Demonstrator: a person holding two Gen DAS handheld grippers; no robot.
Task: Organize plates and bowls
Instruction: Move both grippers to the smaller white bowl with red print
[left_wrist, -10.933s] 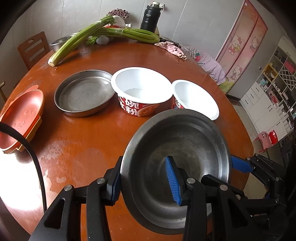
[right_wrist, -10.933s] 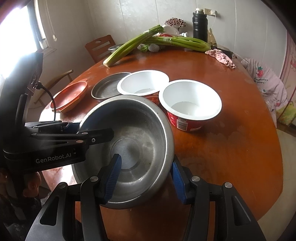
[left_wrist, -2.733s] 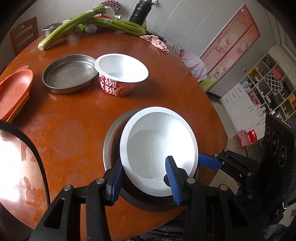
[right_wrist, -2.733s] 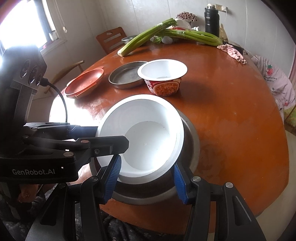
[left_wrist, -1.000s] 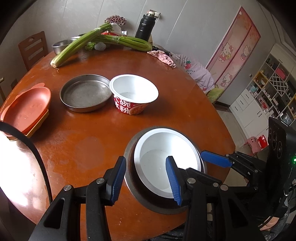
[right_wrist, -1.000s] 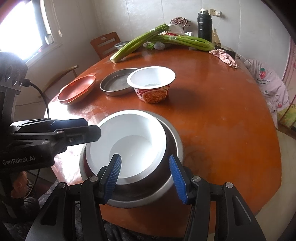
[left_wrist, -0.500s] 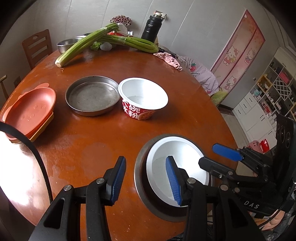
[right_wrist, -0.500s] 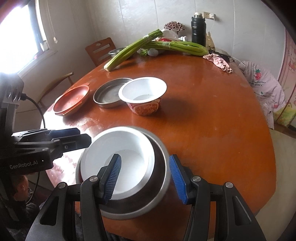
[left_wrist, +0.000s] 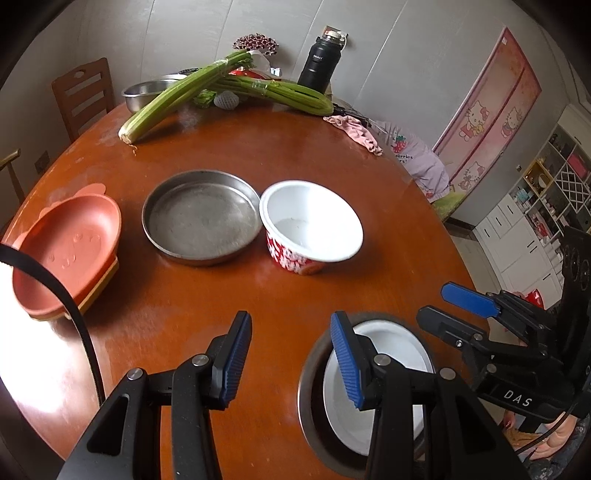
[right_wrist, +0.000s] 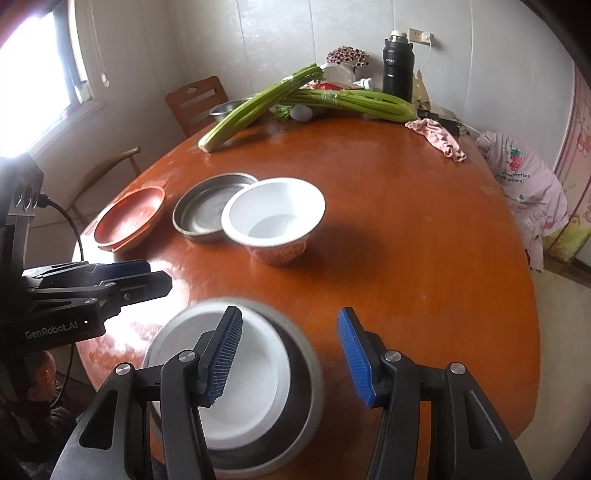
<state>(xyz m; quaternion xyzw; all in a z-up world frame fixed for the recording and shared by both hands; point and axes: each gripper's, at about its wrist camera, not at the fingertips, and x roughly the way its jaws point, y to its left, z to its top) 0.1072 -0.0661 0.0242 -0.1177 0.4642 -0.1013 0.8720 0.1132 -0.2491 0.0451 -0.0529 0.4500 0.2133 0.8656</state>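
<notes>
The round, glossy reddish-brown wooden surface (left_wrist: 280, 177) carries smooth, hard-looking tableware. Near its close edge sits a deep round steel bowl (right_wrist: 299, 417) with a dull grey inner wall, and nested inside it is a white round disposable bowl (right_wrist: 255, 384) with a thin rolled rim; nothing shows inside the white one. Farther back stands a second white disposable bowl with a red printed outside (left_wrist: 312, 230), its matte white inside bare. Its rim is just beside, possibly touching, a shallow round steel pan (left_wrist: 201, 218) with a scuffed flat bottom and a low upright wall, also with nothing in it. To the left of the pan lies a salmon-coloured plastic plate with small ear-shaped tabs (left_wrist: 68, 251), stacked on a yellowish one of which only the edge shows.

At the far side lie long green celery bundles (left_wrist: 192, 92), a black cylindrical flask (left_wrist: 318, 62) and a crumpled pink cloth (left_wrist: 354, 131).

The left tool (left_wrist: 291, 363) is released, its ribbed blue pads wide apart and holding nothing; in its own view its right finger overlaps the nested bowls' left side, but contact cannot be told. The right tool (right_wrist: 290, 358) is likewise spread open and grasps nothing, its left pad (right_wrist: 223, 356) over the white bowl and its right pad over bare wood.
</notes>
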